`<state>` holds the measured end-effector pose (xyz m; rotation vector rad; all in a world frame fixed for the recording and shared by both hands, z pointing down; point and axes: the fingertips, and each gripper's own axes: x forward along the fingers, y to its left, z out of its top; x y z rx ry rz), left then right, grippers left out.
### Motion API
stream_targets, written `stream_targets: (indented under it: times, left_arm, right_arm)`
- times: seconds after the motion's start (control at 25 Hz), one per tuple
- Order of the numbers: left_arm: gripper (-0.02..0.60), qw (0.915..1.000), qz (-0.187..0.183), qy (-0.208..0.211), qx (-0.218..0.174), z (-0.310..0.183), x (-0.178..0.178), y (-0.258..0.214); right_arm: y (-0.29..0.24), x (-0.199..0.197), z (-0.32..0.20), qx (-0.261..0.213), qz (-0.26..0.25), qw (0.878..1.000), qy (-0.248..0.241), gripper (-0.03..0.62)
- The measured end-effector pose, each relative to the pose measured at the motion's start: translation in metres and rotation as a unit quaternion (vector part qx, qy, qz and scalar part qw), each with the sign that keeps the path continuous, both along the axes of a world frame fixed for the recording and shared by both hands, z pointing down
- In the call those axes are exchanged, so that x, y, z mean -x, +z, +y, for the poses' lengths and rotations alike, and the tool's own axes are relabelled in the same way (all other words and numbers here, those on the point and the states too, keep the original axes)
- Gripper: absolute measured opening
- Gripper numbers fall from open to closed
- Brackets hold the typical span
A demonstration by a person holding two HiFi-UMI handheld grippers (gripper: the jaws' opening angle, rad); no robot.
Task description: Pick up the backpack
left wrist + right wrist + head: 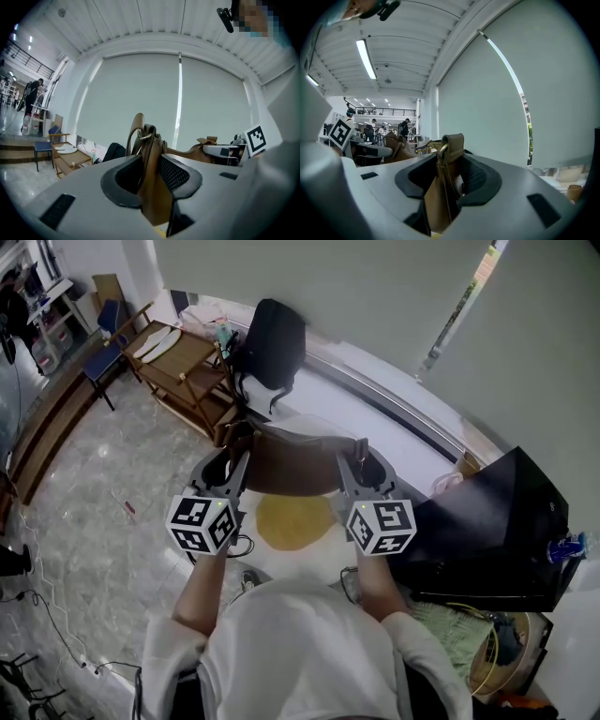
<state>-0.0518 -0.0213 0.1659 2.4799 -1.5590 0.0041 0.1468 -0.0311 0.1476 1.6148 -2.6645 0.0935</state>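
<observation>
A brown leather backpack [295,463] hangs between my two grippers in the head view, above a round yellow seat [292,521]. My left gripper [238,454] is shut on the bag's left end. In the left gripper view the pads [174,174] press a brown strap with a metal ring [149,154]. My right gripper [360,456] is shut on the bag's right end. In the right gripper view a brown strap tab [451,152] sits clamped between the pads [472,179]. Each gripper view shows the other gripper across the bag.
A black backpack [273,343] leans on the white window ledge [375,399] behind. A wooden trolley [180,367] and a blue chair [101,354] stand at the left on a marble floor. A black case [497,521] sits at the right. People stand far off.
</observation>
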Motion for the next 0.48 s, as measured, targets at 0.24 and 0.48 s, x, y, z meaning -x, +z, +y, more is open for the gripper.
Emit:
stream_targets:
  times: [0.24, 0.48]
  left_arm:
    - [0.138, 1.0, 0.002, -0.004, 0.002, 0.0037, 0.0018, 0.0021]
    - [0.138, 1.0, 0.005, -0.003, 0.005, 0.0064, 0.0028, 0.0035]
  right_arm:
    - [0.0024, 0.0018, 0.0035, 0.002, -0.001, 1.0, -0.001, 0.17]
    - [0.0034, 0.0029, 0.0057, 0.006, 0.001, 1.0, -0.001, 0.17]
